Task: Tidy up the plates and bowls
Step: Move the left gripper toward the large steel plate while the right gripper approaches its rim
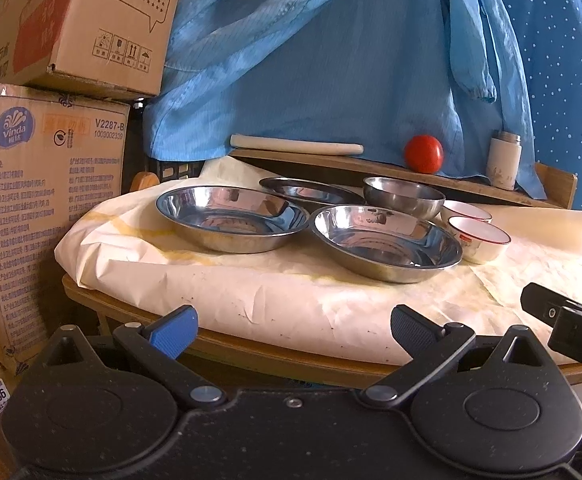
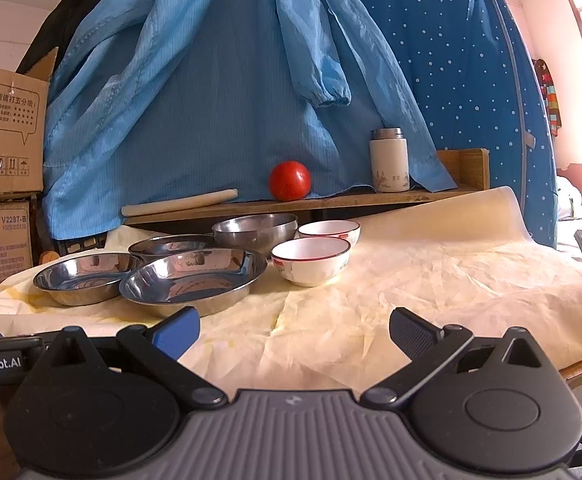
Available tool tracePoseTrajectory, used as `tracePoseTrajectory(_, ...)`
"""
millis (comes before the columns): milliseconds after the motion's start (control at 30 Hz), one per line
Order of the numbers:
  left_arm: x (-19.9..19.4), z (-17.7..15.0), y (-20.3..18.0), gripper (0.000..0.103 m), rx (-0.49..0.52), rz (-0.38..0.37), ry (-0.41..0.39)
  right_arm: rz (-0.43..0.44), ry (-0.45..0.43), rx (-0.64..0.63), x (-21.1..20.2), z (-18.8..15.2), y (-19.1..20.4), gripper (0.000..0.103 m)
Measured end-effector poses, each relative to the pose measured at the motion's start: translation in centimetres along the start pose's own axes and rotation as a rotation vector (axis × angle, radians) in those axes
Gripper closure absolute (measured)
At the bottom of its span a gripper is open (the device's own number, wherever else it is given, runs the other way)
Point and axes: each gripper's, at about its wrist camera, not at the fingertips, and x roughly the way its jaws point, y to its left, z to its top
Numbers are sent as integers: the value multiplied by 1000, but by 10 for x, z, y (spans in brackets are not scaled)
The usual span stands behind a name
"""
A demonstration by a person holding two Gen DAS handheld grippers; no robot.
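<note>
Paper-covered table (image 2: pixel 431 280), steel plates (image 2: pixel 191 276) and bowls (image 2: pixel 311 260) well beyond both empty, wide-spread hand-held grippers (image 1: pixel 293 332) (image 2: pixel 295 332).

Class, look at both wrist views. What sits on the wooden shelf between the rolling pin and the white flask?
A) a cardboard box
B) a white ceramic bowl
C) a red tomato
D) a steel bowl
C: the red tomato rests on the wooden shelf, with the rolling pin to one side of it and the white flask to the other.

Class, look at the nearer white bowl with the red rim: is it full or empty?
Empty: the nearer white bowl shows only bare white inside.
</note>
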Motion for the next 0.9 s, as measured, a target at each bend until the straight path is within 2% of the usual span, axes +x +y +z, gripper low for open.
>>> tracePoseTrajectory(167,0,2,4,1,-24,19,-10,2,0,7,0,0,0,0)
tracePoseTrajectory(333,1,11,23,1,-108,118,-59,31,3,31,1,-1,-3,0)
tracePoseTrajectory(500,13,32,38,1,-98,174,-93,78,18,14,9,3,0,0)
tracePoseTrajectory(700,36,52,48,1,-90,137,-71,156,-16,-90,17,16,11,0)
tracePoseTrajectory(767,45,57,55,1,-116,103,-35,180,-31,-125,22,24,17,0)
tracePoseTrajectory(900,60,66,68,1,-166,92,-4,262,-28,-175,39,41,29,0)
